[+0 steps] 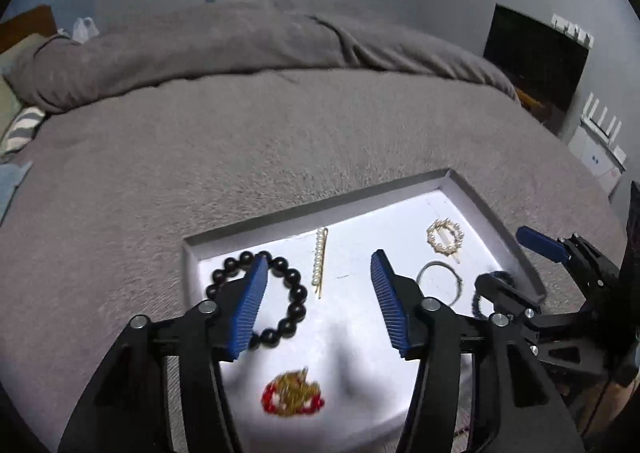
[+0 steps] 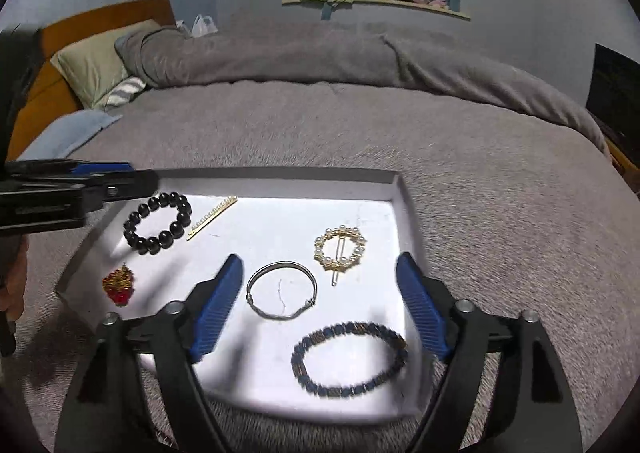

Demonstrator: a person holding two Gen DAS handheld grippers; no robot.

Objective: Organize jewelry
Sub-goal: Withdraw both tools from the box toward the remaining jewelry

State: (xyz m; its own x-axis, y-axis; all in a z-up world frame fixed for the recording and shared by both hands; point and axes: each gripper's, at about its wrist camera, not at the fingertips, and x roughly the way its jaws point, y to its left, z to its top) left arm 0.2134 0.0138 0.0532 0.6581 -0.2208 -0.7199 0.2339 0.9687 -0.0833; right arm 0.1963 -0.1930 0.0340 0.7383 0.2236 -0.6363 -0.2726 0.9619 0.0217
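On the grey bed (image 2: 480,189), a shallow white tray (image 2: 394,189) holds a black bead bracelet (image 2: 158,223), pearl bar clip (image 2: 212,217), pearl ring clip (image 2: 340,249), silver bangle (image 2: 281,295), blue bracelet (image 2: 350,359) and red-gold charm (image 2: 119,287). Above it, the left gripper (image 1: 318,303) and right gripper (image 2: 320,307) hover, fingers spread apart and holding nothing.

The room is dim and bluish; the white tray (image 2: 394,189) glares overexposed. Soft finger shadows fall across it toward 6 o'clock. Fisheye bending and black vignetting mark every corner. The red-gold charm (image 1: 292,393) is motion-blurred.
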